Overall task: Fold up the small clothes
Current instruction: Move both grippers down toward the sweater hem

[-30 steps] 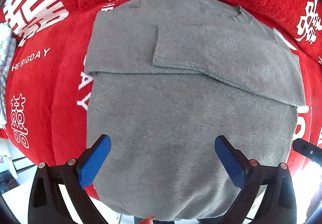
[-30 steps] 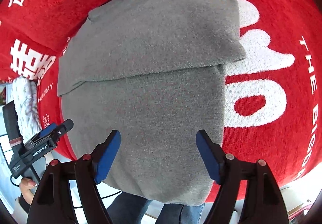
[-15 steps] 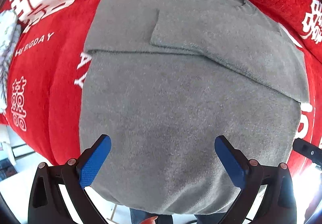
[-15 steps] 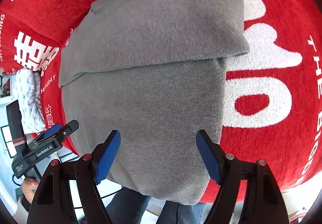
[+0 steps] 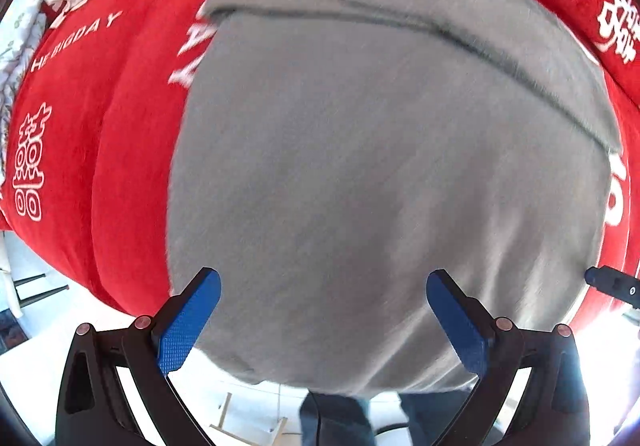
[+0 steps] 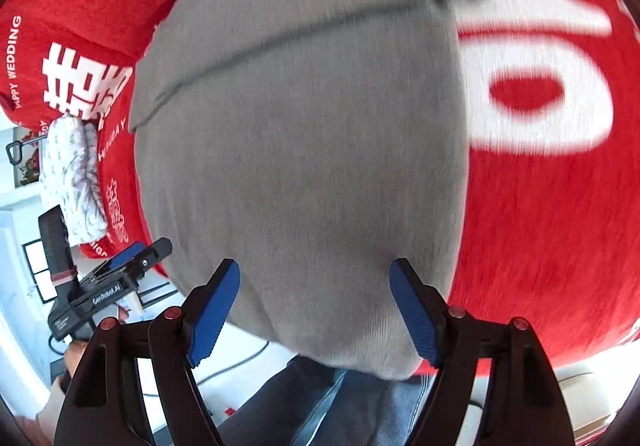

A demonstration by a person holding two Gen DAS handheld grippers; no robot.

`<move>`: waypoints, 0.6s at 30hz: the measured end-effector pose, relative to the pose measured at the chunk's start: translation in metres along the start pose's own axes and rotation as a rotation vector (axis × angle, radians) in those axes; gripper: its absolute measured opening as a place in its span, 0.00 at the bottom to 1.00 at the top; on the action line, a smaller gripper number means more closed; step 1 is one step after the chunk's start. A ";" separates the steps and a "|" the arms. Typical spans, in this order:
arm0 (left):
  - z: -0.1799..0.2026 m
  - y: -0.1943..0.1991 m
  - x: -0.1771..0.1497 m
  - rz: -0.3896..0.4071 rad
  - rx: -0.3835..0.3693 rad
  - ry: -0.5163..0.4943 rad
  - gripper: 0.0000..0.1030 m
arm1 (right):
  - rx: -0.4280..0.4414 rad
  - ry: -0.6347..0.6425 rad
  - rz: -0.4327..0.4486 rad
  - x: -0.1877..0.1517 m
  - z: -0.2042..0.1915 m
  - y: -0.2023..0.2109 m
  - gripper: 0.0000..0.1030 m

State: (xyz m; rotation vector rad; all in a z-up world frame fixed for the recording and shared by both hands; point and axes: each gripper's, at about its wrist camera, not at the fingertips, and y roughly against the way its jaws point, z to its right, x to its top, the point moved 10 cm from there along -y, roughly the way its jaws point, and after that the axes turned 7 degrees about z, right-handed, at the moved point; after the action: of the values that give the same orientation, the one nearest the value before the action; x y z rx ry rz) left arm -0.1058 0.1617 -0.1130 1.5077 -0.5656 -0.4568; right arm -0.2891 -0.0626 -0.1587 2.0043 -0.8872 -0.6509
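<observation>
A grey knit sweater (image 5: 380, 149) lies flat on a red blanket (image 5: 100, 133), its sleeves folded across the chest at the far end. Its hem hangs over the near edge. My left gripper (image 5: 324, 320) hovers open above the hem's left part, blue pads wide apart, nothing between them. My right gripper (image 6: 316, 310) is open too, above the hem's right part of the sweater (image 6: 304, 125). The left gripper (image 6: 120, 278) also shows at the left of the right wrist view, held by a hand. Both views are motion-blurred.
The red blanket (image 6: 560, 205) carries large white lettering and covers a soft surface with a raised back. A white patterned cloth (image 6: 72, 173) lies at its left end. Below the near edge I see a person's jeans (image 6: 320, 406) and white floor (image 5: 248, 406).
Both grippers have come closer to the sweater and slid toward its near hem, so the sweater fills more of each view. Jaw widths look unchanged.
</observation>
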 end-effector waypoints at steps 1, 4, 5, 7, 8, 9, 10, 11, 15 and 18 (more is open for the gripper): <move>-0.005 -0.001 -0.006 -0.002 -0.002 -0.001 1.00 | 0.003 -0.001 -0.005 -0.011 0.002 -0.003 0.78; -0.029 -0.005 -0.033 -0.004 -0.018 0.003 1.00 | 0.021 -0.018 -0.028 -0.047 0.009 -0.010 0.78; -0.037 -0.007 -0.043 -0.006 -0.027 0.011 1.00 | 0.024 -0.025 -0.038 -0.059 0.013 -0.013 0.78; -0.050 -0.015 -0.064 -0.022 -0.045 0.024 1.00 | 0.025 -0.037 -0.052 -0.082 0.020 -0.020 0.78; -0.054 -0.019 -0.072 -0.031 -0.052 0.028 1.00 | 0.023 -0.044 -0.056 -0.092 0.025 -0.025 0.78; -0.058 -0.025 -0.083 -0.045 -0.061 0.031 1.00 | 0.019 -0.050 -0.057 -0.101 0.029 -0.029 0.78; -0.059 -0.029 -0.088 -0.052 -0.064 0.032 1.00 | 0.010 -0.058 -0.057 -0.111 0.036 -0.035 0.78; -0.062 -0.036 -0.095 -0.062 -0.074 0.034 1.00 | 0.006 -0.063 -0.056 -0.117 0.040 -0.041 0.78; -0.058 -0.058 -0.111 -0.087 -0.133 0.052 1.00 | 0.009 -0.075 -0.051 -0.136 0.053 -0.065 0.78; -0.035 -0.061 -0.116 -0.084 -0.181 0.072 1.00 | 0.021 -0.075 -0.043 -0.146 0.055 -0.079 0.78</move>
State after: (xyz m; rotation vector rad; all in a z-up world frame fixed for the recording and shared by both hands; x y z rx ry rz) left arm -0.1723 0.2589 -0.1802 1.3717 -0.3948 -0.5032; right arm -0.3902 0.0566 -0.2366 2.0336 -0.9004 -0.7484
